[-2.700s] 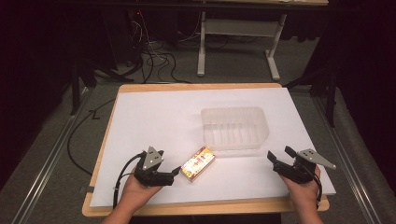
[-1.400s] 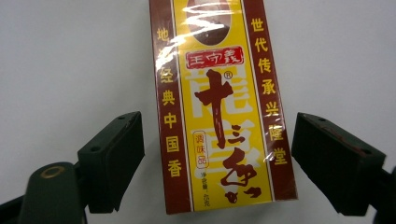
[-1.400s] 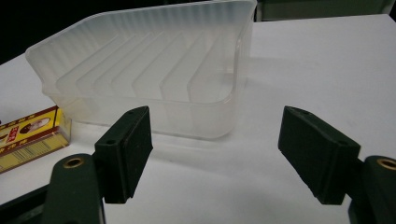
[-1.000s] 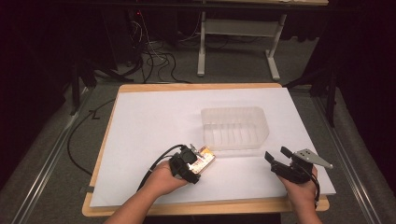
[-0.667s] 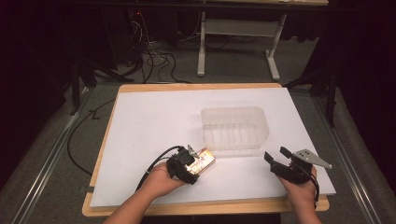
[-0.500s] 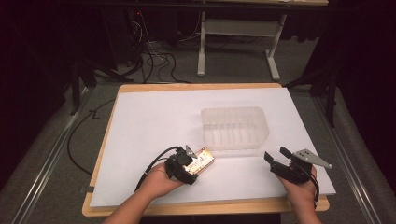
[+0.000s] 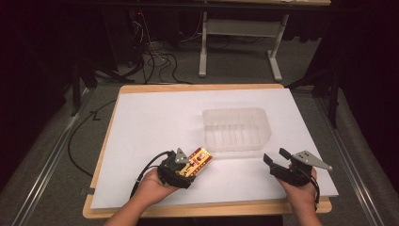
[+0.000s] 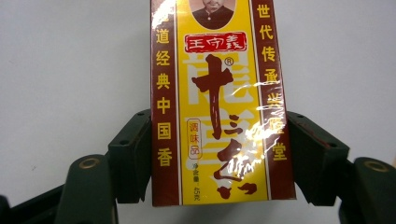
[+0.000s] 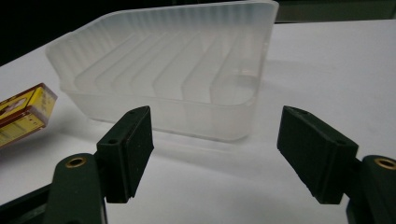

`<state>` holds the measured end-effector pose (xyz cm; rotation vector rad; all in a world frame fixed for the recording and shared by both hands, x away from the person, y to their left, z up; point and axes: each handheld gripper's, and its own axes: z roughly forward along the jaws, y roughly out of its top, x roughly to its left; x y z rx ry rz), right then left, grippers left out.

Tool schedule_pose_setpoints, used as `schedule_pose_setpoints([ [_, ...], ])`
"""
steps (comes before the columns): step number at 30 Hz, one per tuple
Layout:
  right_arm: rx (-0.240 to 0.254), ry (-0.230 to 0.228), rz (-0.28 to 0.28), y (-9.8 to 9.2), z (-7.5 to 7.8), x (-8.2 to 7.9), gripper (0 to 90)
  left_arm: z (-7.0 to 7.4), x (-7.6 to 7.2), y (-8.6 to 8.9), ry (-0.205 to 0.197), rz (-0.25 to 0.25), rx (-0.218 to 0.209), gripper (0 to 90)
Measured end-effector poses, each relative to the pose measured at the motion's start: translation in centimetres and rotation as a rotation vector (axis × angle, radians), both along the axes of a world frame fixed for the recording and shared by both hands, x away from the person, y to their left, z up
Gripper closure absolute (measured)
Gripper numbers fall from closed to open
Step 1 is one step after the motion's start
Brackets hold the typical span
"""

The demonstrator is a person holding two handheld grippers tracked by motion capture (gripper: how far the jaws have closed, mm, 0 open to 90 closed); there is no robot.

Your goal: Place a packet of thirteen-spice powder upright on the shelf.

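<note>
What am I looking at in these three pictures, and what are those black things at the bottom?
A person sits at a table with a hand-held gripper in each hand. The high view looks down from above; the other two come from cameras riding on each gripper, so the black shapes are that gripper's own jaws. The left gripper has its jaws shut on a yellow and brown box with Chinese print, one jaw on each long side. The right gripper is open and holds nothing; it faces a clear plastic tub standing on the white sheet.
</note>
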<state>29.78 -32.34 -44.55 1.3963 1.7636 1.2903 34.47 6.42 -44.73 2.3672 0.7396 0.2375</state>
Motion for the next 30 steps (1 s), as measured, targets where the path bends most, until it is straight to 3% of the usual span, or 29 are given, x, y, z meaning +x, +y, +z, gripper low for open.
schedule_pose_setpoints([
  [5, -0.008, -0.018, 0.049, 1.4, 0.6, -0.4, 26.9, 0.0, -0.6, -0.1, -0.033, 0.009, -0.050, 32.2],
  [8, -0.017, -0.041, 0.083, 2.6, 1.2, -0.7, 26.5, 0.3, -1.1, -0.1, -0.054, 0.006, -0.107, 32.1],
  [18, -0.009, -0.076, 0.158, 5.8, 3.3, -0.4, 24.8, 1.0, -1.9, 0.6, -0.113, 0.002, -0.189, 32.2],
  [26, -0.001, -0.092, 0.186, 8.3, 4.9, 0.7, 28.0, 1.2, -2.3, 0.8, -0.145, 0.010, -0.225, 32.2],
  [30, 0.067, -0.083, 0.214, 9.2, 4.4, 0.9, 27.1, 1.1, -2.6, 0.6, -0.148, 0.006, -0.224, 32.2],
])
